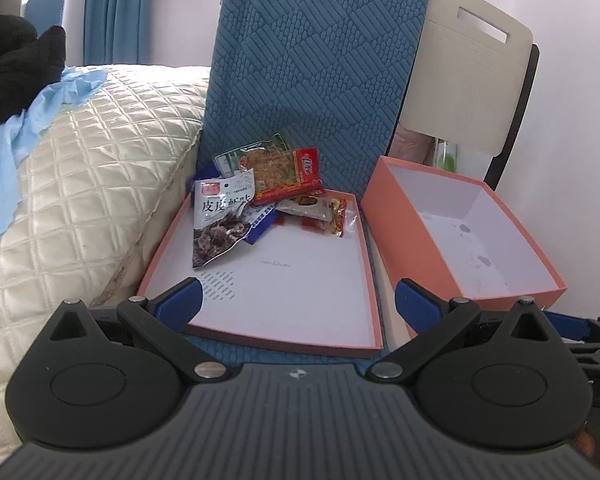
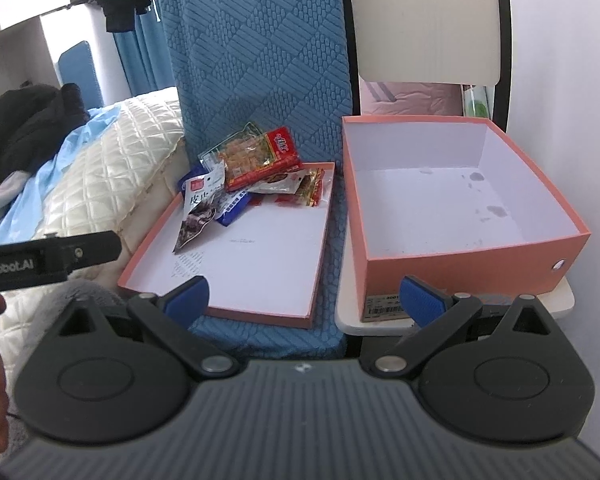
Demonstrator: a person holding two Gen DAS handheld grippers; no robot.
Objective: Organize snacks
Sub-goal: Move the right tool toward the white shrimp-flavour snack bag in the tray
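My left gripper point(image 1: 296, 304) hangs with its blue-padded fingers point(image 1: 182, 300) spread wide and nothing between them, low over the near edge of a shallow orange lid point(image 1: 374, 292) that lies open side up on a chair with a blue quilted cover point(image 1: 316, 60). My right gripper point(image 2: 306, 298) is just as wide apart and just as bare, held in front of the gap between that lid and a deep orange box point(image 2: 472, 256) on a second, pale chair point(image 2: 428, 20) to the right.

The snacks point(image 1: 260, 196) are heaped at the far end of the lid against the blue chair back: a grey-and-white packet with dark pieces printed on it point(image 1: 220, 224) nearest me, a red-edged packet of yellow strips point(image 1: 284, 172) propped above it, a green-edged one behind, a blue wrapper and a small clear packet beside them. They overlap and touch.

The deep box stands just beside the lid, its white floor marked with a few dark spots. A cream quilted bed cover point(image 1: 80, 184) lies to the left, with light blue cloth and dark clothing on it.
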